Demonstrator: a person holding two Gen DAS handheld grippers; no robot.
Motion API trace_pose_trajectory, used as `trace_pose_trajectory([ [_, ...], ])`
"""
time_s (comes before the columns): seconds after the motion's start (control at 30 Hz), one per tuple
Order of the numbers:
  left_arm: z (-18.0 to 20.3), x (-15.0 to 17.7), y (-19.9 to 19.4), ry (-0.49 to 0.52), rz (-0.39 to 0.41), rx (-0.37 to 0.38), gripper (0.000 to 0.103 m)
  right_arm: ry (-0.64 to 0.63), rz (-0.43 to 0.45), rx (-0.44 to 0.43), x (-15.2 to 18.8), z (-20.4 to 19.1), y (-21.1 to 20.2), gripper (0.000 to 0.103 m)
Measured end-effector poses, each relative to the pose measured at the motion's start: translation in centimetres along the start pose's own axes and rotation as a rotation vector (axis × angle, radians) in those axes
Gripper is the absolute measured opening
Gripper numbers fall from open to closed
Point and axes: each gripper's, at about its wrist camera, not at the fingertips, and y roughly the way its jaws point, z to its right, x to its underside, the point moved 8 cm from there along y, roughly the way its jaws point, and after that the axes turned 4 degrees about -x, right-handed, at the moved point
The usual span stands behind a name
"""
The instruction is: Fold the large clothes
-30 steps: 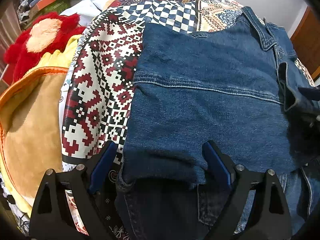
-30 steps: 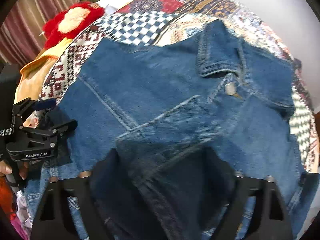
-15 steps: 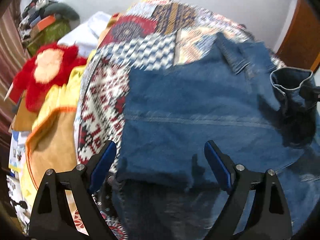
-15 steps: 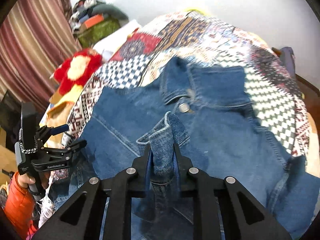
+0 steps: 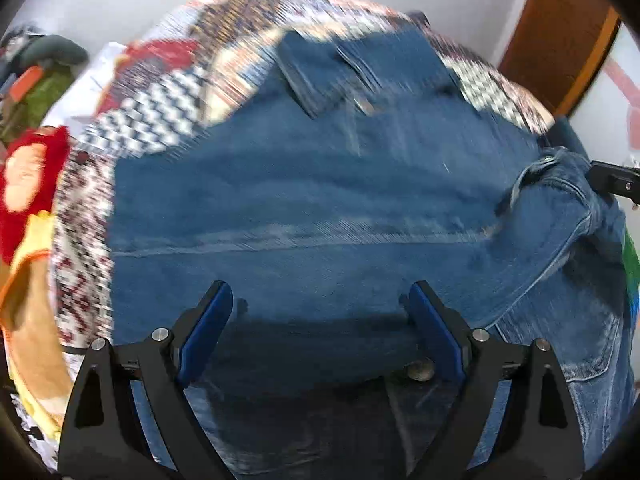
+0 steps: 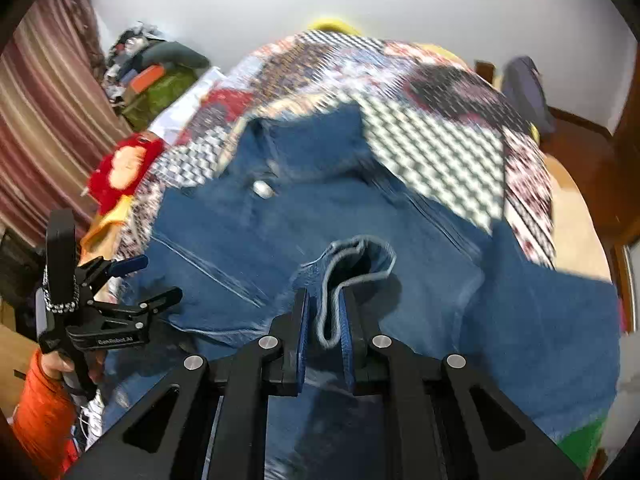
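Note:
A blue denim jacket [image 5: 304,200] lies spread on a patchwork bedspread [image 5: 168,92], collar at the far end. It also shows in the right wrist view [image 6: 400,216]. My left gripper [image 5: 320,300] is open and empty, its blue pads hovering over the jacket's near part. My right gripper [image 6: 325,300] is shut on a bunched denim sleeve cuff [image 6: 352,256] and holds it raised above the jacket. The cuff shows at the right edge of the left wrist view [image 5: 560,184]. The left gripper shows at the left of the right wrist view [image 6: 132,280].
A red plush toy [image 5: 28,184] and a yellow-tan cushion [image 5: 28,312] lie left of the jacket. Piled clothes [image 6: 156,72] sit by a striped curtain [image 6: 44,120]. A wooden door [image 5: 560,40] stands at the right. A white wall is behind the bed.
My right gripper closed on the sleeve cuff and lifted it up and back. My left gripper rose and drew back from the jacket's edge, staying open. Both views now look from higher.

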Motion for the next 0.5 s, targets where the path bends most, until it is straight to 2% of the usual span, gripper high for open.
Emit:
trace_pose_trajectory([
  [0.1,1.6,1.2,1.0,0.047,-0.036,0.000,0.090,0.020,-0.051,0.014,2.0,2.0,0.6,0.012],
  [0.23,1.8,1.4,0.8,0.053,-0.028,-0.008,0.091,0.023,-0.095,0.048,3.6,3.7,0.8,0.012],
  [0.33,1.6,1.5,0.7,0.037,-0.044,0.012,0.091,0.071,-0.101,0.019,3.1,3.7,0.5,0.012],
  [0.43,1.5,1.6,0.4,0.039,-0.037,0.001,0.091,0.118,-0.090,-0.025,1.5,3.1,0.4,0.012],
  [0.5,1.4,1.8,0.2,0.040,-0.030,-0.003,0.092,0.118,-0.118,-0.009,1.1,2.5,1.3,0.012],
])
